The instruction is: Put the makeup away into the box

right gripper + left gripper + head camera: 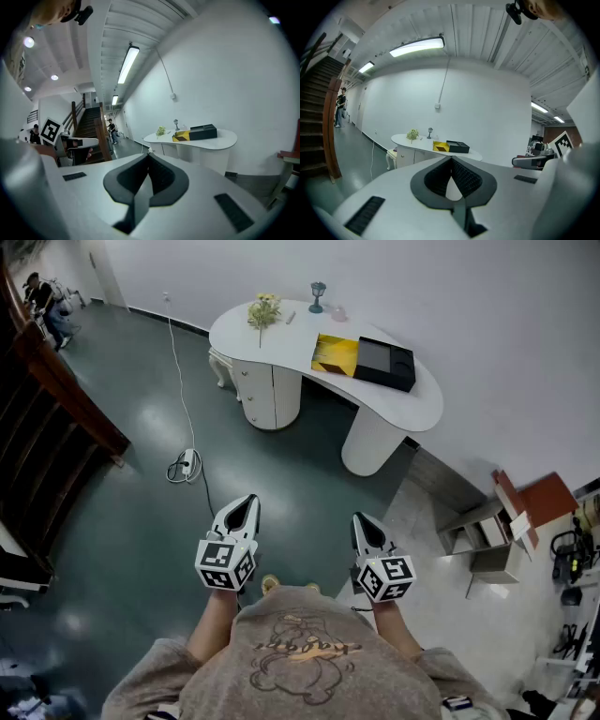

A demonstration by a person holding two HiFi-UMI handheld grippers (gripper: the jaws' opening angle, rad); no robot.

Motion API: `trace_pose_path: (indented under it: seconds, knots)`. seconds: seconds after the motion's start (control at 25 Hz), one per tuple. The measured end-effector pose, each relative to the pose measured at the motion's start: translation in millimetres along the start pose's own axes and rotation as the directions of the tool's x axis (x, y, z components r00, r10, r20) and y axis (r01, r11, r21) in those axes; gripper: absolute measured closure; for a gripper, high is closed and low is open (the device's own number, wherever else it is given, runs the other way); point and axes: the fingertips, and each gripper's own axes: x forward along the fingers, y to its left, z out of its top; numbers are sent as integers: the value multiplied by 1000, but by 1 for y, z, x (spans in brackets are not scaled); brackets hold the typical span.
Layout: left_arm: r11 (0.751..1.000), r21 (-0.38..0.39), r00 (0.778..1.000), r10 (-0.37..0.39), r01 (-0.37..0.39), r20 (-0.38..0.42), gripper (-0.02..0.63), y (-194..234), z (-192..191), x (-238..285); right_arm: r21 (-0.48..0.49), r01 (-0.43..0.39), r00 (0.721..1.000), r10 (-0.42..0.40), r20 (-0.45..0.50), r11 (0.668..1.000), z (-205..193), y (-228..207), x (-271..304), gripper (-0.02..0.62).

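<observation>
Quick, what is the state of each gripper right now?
Left gripper: closed, holding nothing.
Right gripper: closed, holding nothing.

Left gripper [246,505] and right gripper [362,521] held forward, jaws closed, empty

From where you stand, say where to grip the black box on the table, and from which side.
Probably grip the black box by its right-hand end wall, coming from the table's front edge. It lies flat and wide, and the yellow box crowds its other end. Whether its top is open is unclear.
</observation>
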Motion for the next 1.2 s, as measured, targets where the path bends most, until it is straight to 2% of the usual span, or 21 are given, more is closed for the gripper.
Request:
trace_pose_path:
  seconds: [0.6, 1.2]
  knots:
    - [1000, -7, 1000, -2, 2, -7, 584, 7, 1, -3, 18, -1, 1000, 1, -4, 1000, 3, 6, 10, 592]
    - [997, 14, 997, -81, 81, -8, 584, 43, -4, -3, 25, 48, 999, -48, -16, 999, -16, 42, 34, 592]
